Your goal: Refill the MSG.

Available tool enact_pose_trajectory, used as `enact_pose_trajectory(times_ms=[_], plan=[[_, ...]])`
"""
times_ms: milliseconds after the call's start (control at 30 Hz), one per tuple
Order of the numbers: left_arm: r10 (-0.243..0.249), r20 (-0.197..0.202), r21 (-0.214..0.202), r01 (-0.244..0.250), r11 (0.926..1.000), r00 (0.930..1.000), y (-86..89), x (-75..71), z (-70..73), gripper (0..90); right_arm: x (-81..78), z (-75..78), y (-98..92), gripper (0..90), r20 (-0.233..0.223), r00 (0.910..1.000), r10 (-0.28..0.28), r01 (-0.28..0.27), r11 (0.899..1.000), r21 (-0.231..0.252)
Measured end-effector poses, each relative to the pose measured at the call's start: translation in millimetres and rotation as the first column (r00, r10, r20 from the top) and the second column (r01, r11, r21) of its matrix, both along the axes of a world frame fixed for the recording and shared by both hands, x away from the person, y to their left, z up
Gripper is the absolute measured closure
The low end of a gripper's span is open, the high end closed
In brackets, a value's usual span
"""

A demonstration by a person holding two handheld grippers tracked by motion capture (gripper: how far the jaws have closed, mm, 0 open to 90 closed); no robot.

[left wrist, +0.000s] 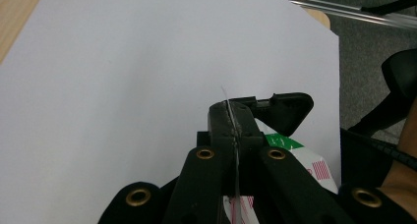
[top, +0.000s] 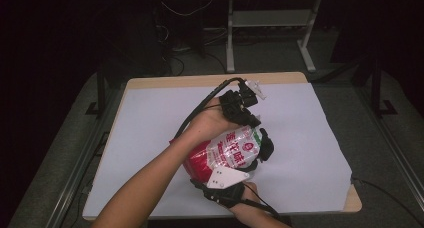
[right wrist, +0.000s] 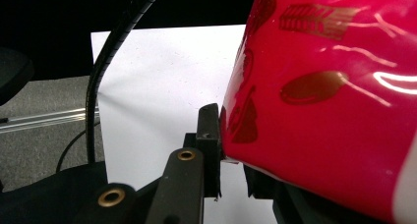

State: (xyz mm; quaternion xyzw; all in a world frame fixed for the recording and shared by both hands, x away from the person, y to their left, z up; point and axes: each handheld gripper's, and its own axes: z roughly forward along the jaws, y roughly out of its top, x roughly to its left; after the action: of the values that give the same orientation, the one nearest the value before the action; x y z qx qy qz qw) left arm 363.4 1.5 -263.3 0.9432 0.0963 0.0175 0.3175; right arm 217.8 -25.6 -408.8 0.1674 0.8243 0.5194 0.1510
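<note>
A red and white plastic food bag (top: 227, 153) with printed characters is held above the table between both grippers. My left gripper (top: 256, 122) reaches in from the far side, and in the left gripper view its jaws (left wrist: 230, 110) are shut on a thin clear edge of the bag (left wrist: 314, 166). The right gripper (top: 265, 145) comes up from the near edge, its grey plate (top: 226, 178) facing up. In the right gripper view it (right wrist: 223, 133) is shut on the glossy red part of the bag (right wrist: 319, 111), which hides one jaw.
A white sheet (top: 150, 123) covers the wooden table (top: 200, 81). A black cable (top: 200, 108) trails from the left gripper across the sheet. Grey floor, metal rails (top: 80, 173) and a table frame (top: 270, 18) surround it.
</note>
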Motion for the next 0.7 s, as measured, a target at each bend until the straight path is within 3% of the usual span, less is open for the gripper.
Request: enact_pose_trajectory(times_ms=[700], plan=[[0.000,-0.009,0.032,0.000,0.9995,1.0000,-7.8,5.1,-5.6,90.0,1.2,-0.9,-1.0,78.6,-0.024,0.9995,-0.023,0.024,1.000,0.019]])
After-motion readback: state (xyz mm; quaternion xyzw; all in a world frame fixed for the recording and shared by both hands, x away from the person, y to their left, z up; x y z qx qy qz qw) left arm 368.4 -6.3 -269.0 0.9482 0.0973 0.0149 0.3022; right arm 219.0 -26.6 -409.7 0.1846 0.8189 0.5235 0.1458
